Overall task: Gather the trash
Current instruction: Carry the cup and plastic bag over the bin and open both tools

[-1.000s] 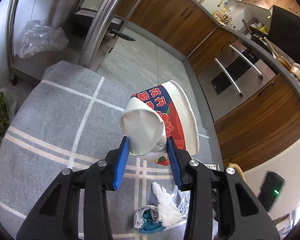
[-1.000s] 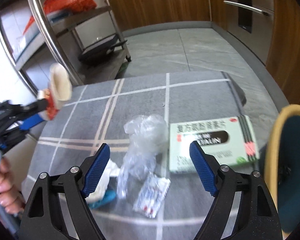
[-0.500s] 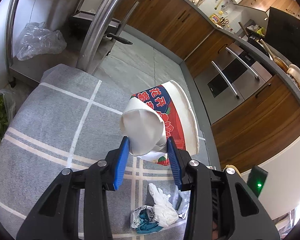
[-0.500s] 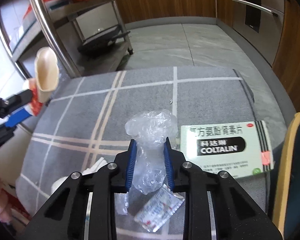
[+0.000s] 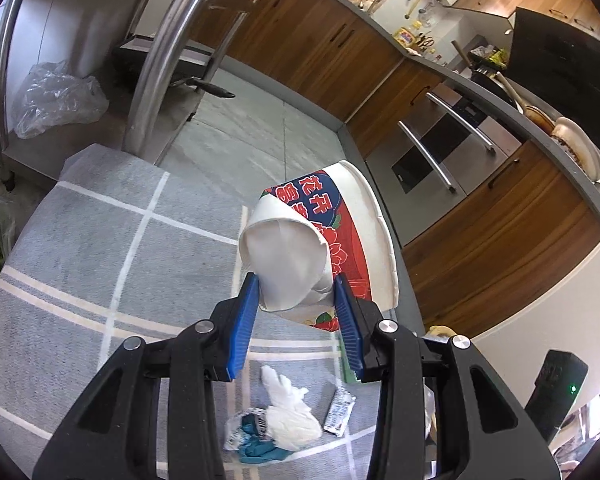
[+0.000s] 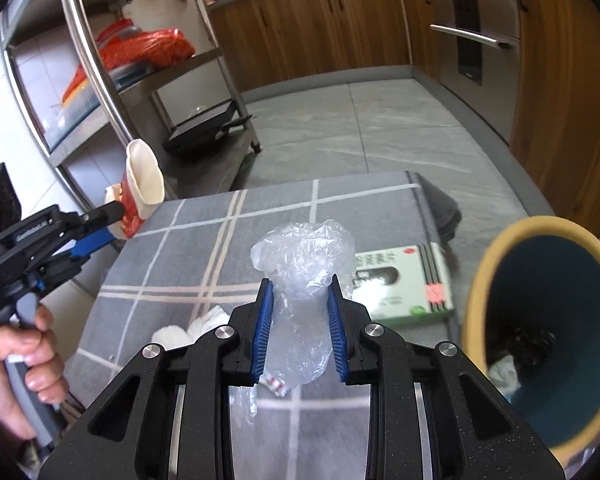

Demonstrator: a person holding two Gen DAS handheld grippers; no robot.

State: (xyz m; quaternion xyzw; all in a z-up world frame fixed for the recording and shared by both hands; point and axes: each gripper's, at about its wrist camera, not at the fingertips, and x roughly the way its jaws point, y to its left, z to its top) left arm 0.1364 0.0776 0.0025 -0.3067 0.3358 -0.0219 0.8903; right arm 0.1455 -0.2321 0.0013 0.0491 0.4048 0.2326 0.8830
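My right gripper (image 6: 300,324) has just closed its fingers on the crumpled clear plastic wrap (image 6: 302,264); the blue pads pinch its neck, and the puffed top bulges above them while a thin tail hangs below, clear of the desk (image 6: 204,216). My left gripper (image 5: 296,320) is clamped on a squashed paper cup (image 5: 300,256), held above the grey checked cloth at about twelve o'clock from the fingers.

The bin (image 6: 540,340), tan-rimmed with a dark teal inside, opens at roughly three o'clock of the right gripper, with some rubbish already at its bottom. I judge the step in hand is carrying the wrap over there. I would swing it fully past the rim before letting go, since film this light and springy can cling to a pad or drift; a small shake after opening should help.

The cup is stiff, waxy paper, printed red and blue, creased flat on one side, so the grip looks secure. Waiting on the cloth are a soft white tissue wad (image 5: 290,420) at six o'clock, a glossy foil sachet (image 5: 340,410) beside it, and a rigid cardboard medicine box (image 6: 404,280) near the bin.
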